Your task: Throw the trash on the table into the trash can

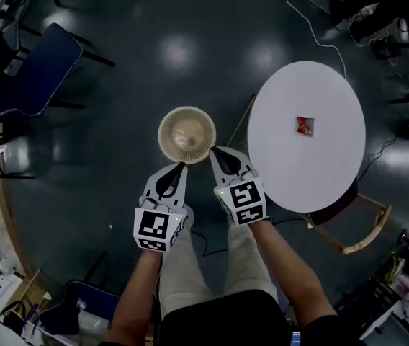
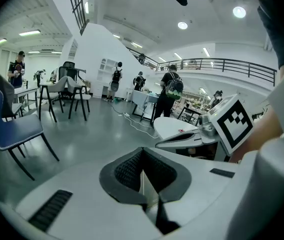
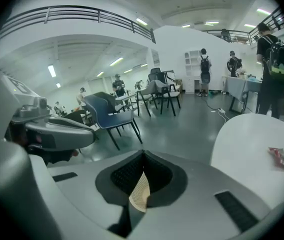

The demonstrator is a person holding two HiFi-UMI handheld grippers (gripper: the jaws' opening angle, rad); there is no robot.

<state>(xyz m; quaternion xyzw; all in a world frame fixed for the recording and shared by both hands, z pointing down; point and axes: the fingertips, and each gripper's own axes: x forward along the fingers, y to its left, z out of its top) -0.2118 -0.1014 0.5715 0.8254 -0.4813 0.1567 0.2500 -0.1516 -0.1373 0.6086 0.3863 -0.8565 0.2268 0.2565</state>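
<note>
A small red wrapper (image 1: 304, 126) lies on the round white table (image 1: 291, 164) at the right of the head view. On the dark floor just left of the table stands a beige woven trash can (image 1: 186, 134), seen from above. My left gripper (image 1: 181, 166) and my right gripper (image 1: 215, 151) hang side by side over its near rim. Both are shut with nothing between their pads. The right gripper view has the wrapper (image 3: 279, 157) on the table (image 3: 247, 144) at the far right, and the can's weave shows behind the shut jaws (image 3: 143, 153). In its own view the left gripper (image 2: 142, 150) is shut too.
A blue chair (image 1: 32, 71) stands at the upper left and a wooden chair (image 1: 356, 229) is tucked under the table's near side. A white cable (image 1: 312, 20) runs across the floor beyond the table. Several people and more chairs are far off in the hall.
</note>
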